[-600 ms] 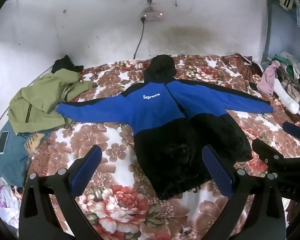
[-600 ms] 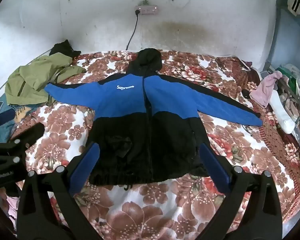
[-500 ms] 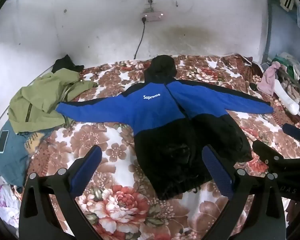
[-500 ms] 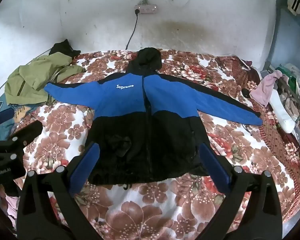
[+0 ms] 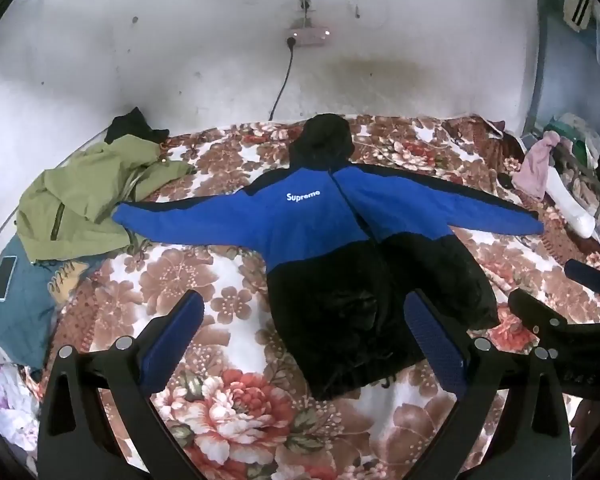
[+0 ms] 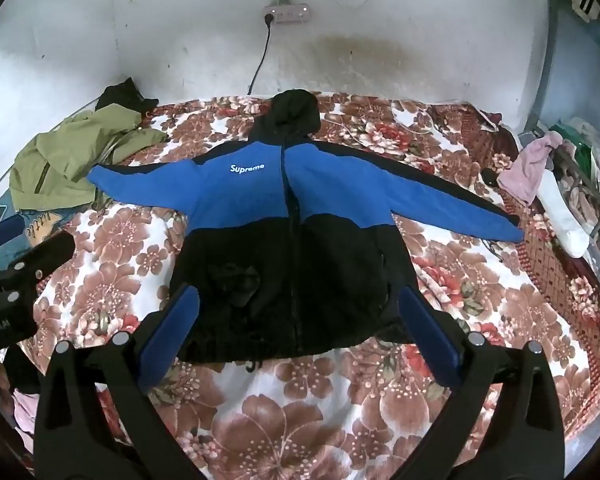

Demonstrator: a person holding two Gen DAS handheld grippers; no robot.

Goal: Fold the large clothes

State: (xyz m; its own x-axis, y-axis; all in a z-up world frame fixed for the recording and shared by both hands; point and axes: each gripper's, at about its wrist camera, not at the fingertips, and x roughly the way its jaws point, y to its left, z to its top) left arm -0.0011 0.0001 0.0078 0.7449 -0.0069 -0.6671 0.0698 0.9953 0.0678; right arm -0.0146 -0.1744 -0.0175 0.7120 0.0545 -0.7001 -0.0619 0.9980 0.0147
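Observation:
A blue and black hooded jacket (image 5: 340,240) with a white "Supreme" logo lies flat, front up, on the floral bedspread (image 5: 228,392), both sleeves spread wide and hood toward the wall. It also shows in the right wrist view (image 6: 288,220). My left gripper (image 5: 304,332) is open and empty, held above the bed near the jacket's lower left hem. My right gripper (image 6: 298,324) is open and empty, held above the jacket's bottom hem. Each gripper shows at the edge of the other's view.
A green jacket (image 5: 84,196) is heaped at the bed's far left, with a black garment (image 5: 132,126) behind it. A teal garment with a phone (image 5: 3,284) on it lies at left. Pink cloth (image 5: 536,164) and white items sit at right. A power strip (image 5: 306,35) hangs on the wall.
The right wrist view has shifted slightly closer to the jacket. The left gripper and the jacket have barely moved.

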